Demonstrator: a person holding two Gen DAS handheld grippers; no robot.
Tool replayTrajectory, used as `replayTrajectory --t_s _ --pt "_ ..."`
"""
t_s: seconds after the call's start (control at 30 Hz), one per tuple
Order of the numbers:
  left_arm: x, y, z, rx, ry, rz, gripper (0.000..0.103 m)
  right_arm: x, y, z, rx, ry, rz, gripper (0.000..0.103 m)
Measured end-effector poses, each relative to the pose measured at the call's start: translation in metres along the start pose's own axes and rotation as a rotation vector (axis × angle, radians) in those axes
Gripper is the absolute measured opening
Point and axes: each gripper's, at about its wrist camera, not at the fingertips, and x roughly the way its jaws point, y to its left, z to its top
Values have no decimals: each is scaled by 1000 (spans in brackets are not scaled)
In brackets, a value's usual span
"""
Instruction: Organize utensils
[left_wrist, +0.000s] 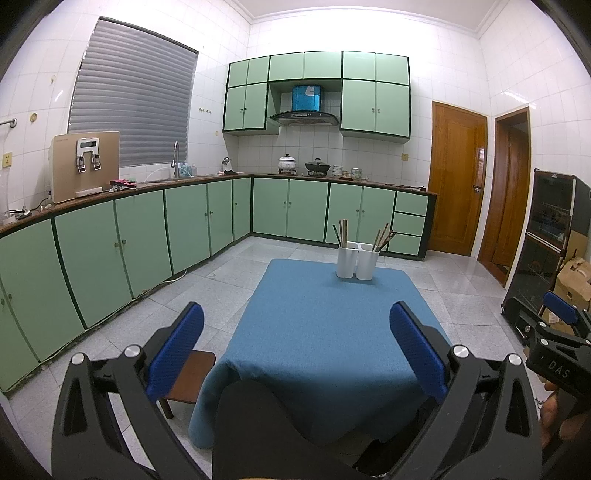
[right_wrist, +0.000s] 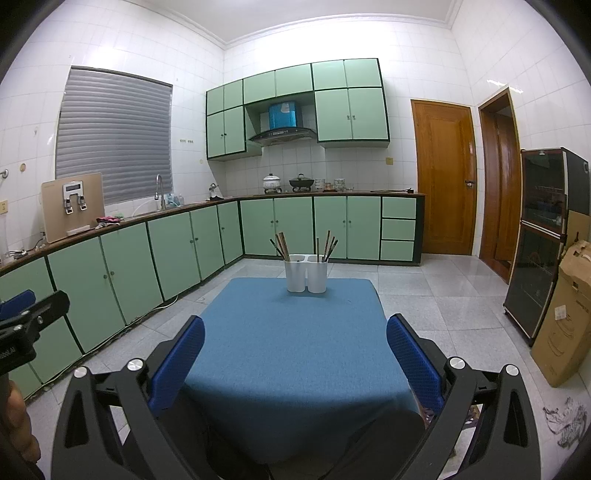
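A white two-compartment utensil holder (left_wrist: 357, 261) (right_wrist: 306, 273) stands at the far edge of a blue-covered table (left_wrist: 325, 332) (right_wrist: 295, 350). Several chopsticks (left_wrist: 343, 233) (right_wrist: 282, 244) stand upright in the left compartment and several more (left_wrist: 384, 236) (right_wrist: 328, 245) lean in the right one. My left gripper (left_wrist: 297, 350) is open and empty, held at the table's near edge, far from the holder. My right gripper (right_wrist: 295, 354) is open and empty, also at the near edge. Each gripper shows at the side of the other's view.
Green cabinets (left_wrist: 184, 225) line the left and back walls. A wooden stool (left_wrist: 190, 376) sits at the table's near left corner. A dark cabinet (right_wrist: 543, 240) and a cardboard box (right_wrist: 565, 314) stand at the right. Grey tiled floor surrounds the table.
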Motion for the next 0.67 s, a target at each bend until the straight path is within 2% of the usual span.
replayTrajectory --t_s 0.67 --pt "4 -8 -6 5 -9 8 98 0 -1 0 0 -1 -1 97"
